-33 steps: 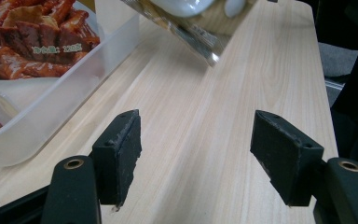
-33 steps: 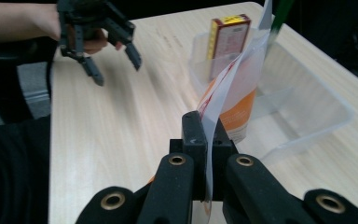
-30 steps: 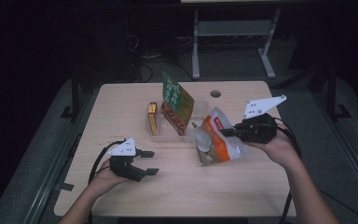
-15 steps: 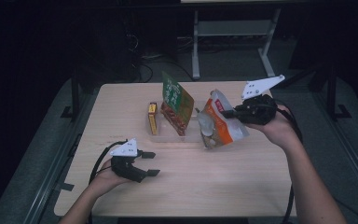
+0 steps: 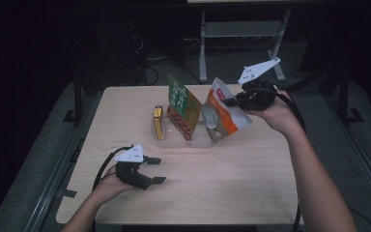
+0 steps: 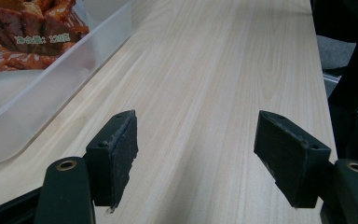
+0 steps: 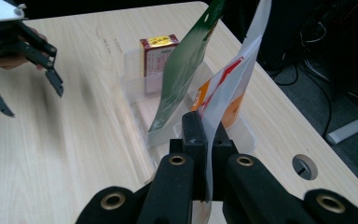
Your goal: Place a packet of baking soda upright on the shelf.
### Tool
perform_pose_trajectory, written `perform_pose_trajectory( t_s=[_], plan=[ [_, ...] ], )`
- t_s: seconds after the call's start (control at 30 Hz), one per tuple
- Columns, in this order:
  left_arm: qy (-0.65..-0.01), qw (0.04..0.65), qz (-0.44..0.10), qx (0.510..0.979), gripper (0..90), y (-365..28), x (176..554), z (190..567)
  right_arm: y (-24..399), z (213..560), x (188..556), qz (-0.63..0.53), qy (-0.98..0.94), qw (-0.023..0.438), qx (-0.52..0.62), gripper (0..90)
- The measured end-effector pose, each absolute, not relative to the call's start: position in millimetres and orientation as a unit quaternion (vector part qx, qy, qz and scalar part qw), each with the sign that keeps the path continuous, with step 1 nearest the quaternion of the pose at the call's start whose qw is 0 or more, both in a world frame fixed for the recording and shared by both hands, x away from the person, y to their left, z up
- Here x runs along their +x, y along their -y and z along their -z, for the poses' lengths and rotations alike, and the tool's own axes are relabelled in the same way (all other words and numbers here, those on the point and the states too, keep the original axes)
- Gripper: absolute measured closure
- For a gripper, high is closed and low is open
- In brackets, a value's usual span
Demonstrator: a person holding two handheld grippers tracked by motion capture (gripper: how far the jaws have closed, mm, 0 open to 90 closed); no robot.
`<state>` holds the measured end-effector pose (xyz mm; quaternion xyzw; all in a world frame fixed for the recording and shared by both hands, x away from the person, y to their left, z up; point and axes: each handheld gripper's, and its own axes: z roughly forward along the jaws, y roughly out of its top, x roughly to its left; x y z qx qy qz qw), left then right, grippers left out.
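My right gripper (image 5: 229, 101) is shut on the top edge of an orange-and-white pouch (image 5: 222, 118), which hangs tilted over the right end of a clear plastic tray (image 5: 193, 141). In the right gripper view the pouch's (image 7: 233, 88) white edge is pinched between the jaws of the right gripper (image 7: 207, 135). A green pouch (image 5: 183, 106) leans in the tray, and a small yellow-and-red box (image 5: 158, 123) stands at its left end. My left gripper (image 5: 158, 170) rests near the front left of the table, open with nothing between its jaws; bare wood shows between them in the left gripper view (image 6: 196, 154).
The tray's wall (image 6: 74, 60) lies to the left of my left gripper, with a red food print (image 6: 28, 32) behind it. A round hole (image 7: 304, 167) is in the tabletop near the right gripper. A metal stand (image 5: 241, 29) is beyond the table's far edge.
My right gripper has risen and moved toward the far right with the orange pouch, which went from low over the table to hanging higher above the tray's end. The left hand has stayed put.
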<state>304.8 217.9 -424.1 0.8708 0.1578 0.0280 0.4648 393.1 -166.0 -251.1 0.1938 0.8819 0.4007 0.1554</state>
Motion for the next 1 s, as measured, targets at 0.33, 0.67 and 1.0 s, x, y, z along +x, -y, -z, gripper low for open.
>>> perform_pose_trajectory(
  t_s=[0.33, 0.67, 1.0],
  plan=[
    [-0.157, 0.462, -0.027, 0.873, 29.5, -217.9, 305.3, 424.7, 149.6, 253.8, 417.8, -0.368, -0.895, 0.16, 0.197, 90.0],
    [-0.152, 0.459, -0.026, 0.875, 29.3, -218.5, 305.9, 424.8, 141.8, 264.9, 431.4, -0.354, -0.896, 0.156, 0.216, 90.0],
    [-0.158, 0.462, -0.022, 0.872, 28.0, -217.0, 305.9, 424.5, 138.3, 273.4, 442.3, -0.345, -0.896, 0.147, 0.24, 90.0]
  ],
)
